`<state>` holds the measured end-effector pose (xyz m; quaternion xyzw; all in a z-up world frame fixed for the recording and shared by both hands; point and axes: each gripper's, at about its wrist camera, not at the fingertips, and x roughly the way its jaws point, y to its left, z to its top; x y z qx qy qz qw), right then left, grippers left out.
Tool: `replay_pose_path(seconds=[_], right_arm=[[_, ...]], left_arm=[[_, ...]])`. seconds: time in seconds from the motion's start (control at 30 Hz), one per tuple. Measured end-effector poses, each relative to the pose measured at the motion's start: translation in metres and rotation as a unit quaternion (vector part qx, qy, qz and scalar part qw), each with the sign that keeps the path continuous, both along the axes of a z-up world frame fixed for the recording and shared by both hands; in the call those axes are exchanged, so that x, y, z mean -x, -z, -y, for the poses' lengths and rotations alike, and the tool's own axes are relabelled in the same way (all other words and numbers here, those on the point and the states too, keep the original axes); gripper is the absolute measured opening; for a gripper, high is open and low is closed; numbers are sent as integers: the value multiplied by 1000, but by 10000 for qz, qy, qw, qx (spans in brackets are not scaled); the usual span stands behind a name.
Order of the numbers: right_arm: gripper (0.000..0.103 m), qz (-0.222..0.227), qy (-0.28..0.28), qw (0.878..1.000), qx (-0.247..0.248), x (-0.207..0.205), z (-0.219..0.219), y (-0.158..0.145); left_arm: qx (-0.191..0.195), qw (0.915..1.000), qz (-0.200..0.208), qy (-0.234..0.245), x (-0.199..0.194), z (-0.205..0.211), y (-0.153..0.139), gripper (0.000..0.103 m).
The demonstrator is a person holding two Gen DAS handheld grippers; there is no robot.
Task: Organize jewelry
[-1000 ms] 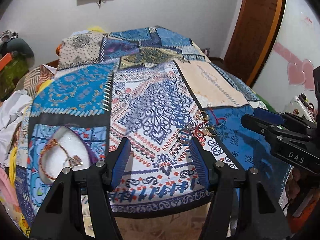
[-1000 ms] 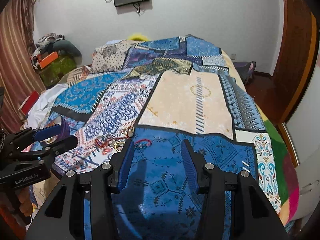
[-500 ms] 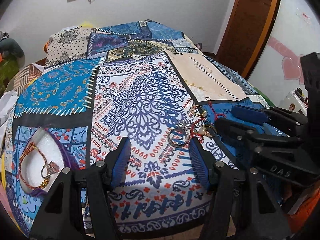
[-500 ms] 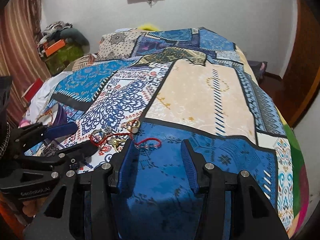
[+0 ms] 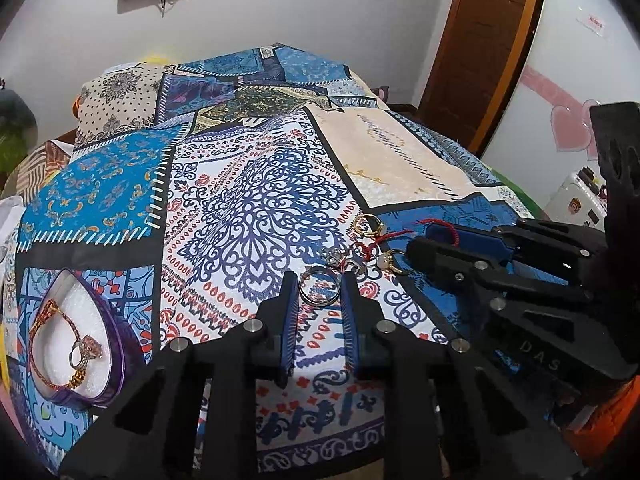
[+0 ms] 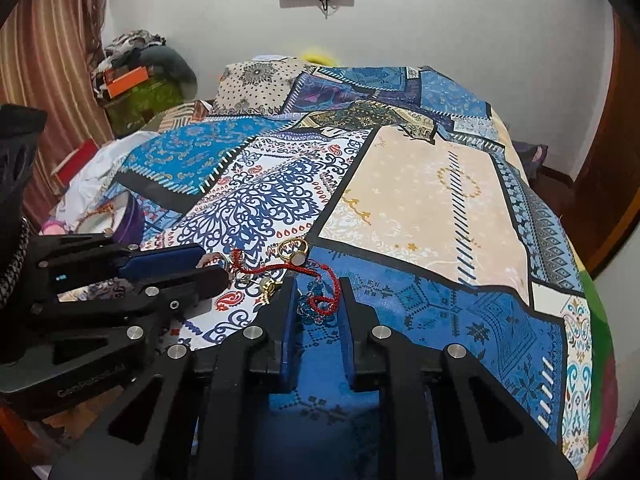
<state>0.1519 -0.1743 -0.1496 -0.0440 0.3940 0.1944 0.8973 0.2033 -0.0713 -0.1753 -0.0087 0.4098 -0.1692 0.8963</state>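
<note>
A pile of jewelry lies on the patterned bedspread: a silver ring [image 5: 320, 287], a gold ring [image 5: 367, 225], a red cord bracelet [image 5: 382, 238] and a blue bead bracelet [image 6: 316, 307]. My left gripper [image 5: 319, 289] has its jaws closed in on both sides of the silver ring, which rests on the cloth. My right gripper [image 6: 317, 303] has its jaws narrowed around the blue beads and a loop of red cord [image 6: 325, 300]. A purple heart-shaped box [image 5: 76, 336] at the left holds a red-gold bracelet and a stone ring.
The bedspread's front edge [image 5: 320, 450] drops off just below the grippers. Clutter and clothes [image 6: 136, 76] sit at the far left by a curtain. A wooden door [image 5: 480, 48] stands at the right. The two grippers are close together over the pile.
Both grippers moved forward and down onto the jewelry pile and their jaws narrowed, the left around the silver ring, the right around the blue beads and red cord.
</note>
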Motion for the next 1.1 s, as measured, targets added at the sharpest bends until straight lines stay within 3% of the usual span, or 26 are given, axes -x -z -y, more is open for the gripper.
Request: replay_pose_path(seconds=[0.57, 1.1], right_arm=[[16, 631, 317, 9974, -142, 26, 10, -52], [16, 1221, 21, 9922, -252, 50, -33, -95]], left_arm=[[102, 9981, 532, -294, 37, -19, -48, 20], [159, 9905, 1077, -835, 78, -74, -85, 20]])
